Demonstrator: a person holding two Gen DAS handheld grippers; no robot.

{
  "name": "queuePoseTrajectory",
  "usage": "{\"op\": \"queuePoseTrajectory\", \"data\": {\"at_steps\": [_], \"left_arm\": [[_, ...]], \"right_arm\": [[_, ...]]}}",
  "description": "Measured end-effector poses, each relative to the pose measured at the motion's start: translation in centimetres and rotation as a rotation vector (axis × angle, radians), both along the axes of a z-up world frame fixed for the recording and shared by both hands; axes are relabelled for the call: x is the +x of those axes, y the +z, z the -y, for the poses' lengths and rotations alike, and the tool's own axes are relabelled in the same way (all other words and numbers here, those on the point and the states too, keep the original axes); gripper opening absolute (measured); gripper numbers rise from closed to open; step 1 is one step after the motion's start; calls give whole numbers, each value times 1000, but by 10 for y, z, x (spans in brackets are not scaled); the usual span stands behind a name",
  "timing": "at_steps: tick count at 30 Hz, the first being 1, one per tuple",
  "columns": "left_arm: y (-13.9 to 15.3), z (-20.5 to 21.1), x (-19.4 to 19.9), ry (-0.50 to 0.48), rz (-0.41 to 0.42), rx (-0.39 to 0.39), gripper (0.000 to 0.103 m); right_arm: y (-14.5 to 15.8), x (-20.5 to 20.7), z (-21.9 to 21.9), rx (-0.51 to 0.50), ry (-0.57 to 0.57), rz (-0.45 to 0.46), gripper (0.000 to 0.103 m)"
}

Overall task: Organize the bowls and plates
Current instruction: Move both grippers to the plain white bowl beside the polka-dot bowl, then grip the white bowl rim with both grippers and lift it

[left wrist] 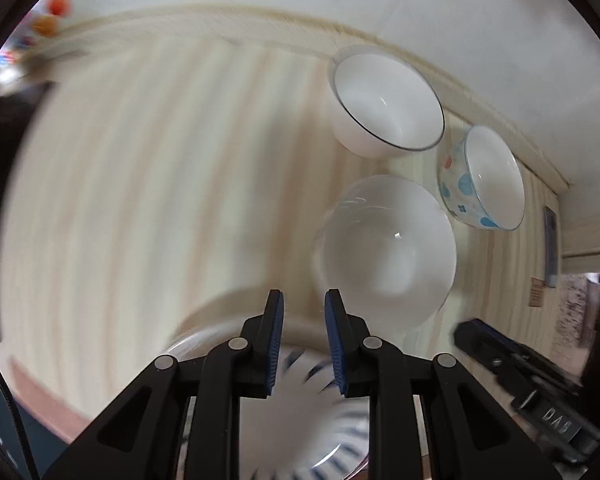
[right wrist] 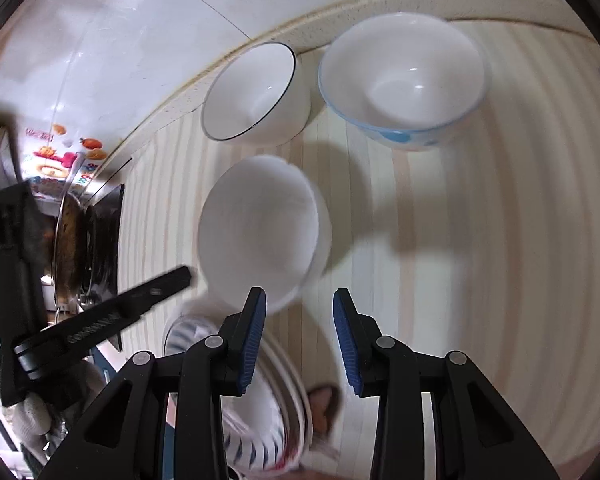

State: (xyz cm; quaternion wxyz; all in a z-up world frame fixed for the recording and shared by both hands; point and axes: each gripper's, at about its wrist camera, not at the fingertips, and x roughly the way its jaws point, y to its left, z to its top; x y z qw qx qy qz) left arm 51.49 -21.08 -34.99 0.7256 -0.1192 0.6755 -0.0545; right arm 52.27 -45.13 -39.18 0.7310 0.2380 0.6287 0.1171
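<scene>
We hold both tools empty, jaws parted: left tool (left wrist: 303,300), right tool (right wrist: 300,300). Plain white bowl (right wrist: 260,228) sits mid-bench (right wrist: 480,240); black-rimmed bowl (right wrist: 256,92) and dotted bowl (right wrist: 404,76) beyond; striped bowl (left wrist: 320,420) nearest. Judged step: approach. Next: close on the plain bowl's near rim.

Three bowls upright on the striped worktop (right wrist: 440,240), set in a triangle. Dark-rimmed white bowl (right wrist: 256,94) at the back by the wall; bowl with blue dots (right wrist: 404,80) just beside it; plain white bowl (right wrist: 260,228) in front, blurred. Nearest, blue-striped bowl (left wrist: 300,412) on stacked plates (right wrist: 296,404), blurred too.
</scene>
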Motion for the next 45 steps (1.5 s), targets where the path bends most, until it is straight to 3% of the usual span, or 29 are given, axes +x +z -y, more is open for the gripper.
{"op": "queuePoseTrajectory", "data": {"at_steps": [2, 6, 9, 11, 15, 28, 36, 45], "left_arm": [[-18, 7, 16, -28, -38, -10, 19], [-29, 21, 27, -87, -12, 41, 18], [-24, 31, 26, -125, 35, 94, 18], [-18, 39, 24, -140, 54, 88, 18], [0, 58, 11, -184, 105, 114, 18], [32, 125, -69, -342, 134, 72, 18], [14, 149, -102, -393, 96, 45, 18], [-10, 162, -123, -437, 58, 62, 18]], "right_arm": [[-15, 14, 0, 23, -11, -9, 37], [-37, 27, -4, 8, -19, -34, 21], [-40, 30, -6, -38, -10, -1, 19], [-38, 29, -7, -81, 1, 12, 19], [-34, 18, 2, -80, -12, 14, 19], [2, -75, 57, -110, -63, 28, 19], [-7, -135, 86, -118, -126, -13, 19], [-30, -164, 94, -124, -144, -61, 19]]}}
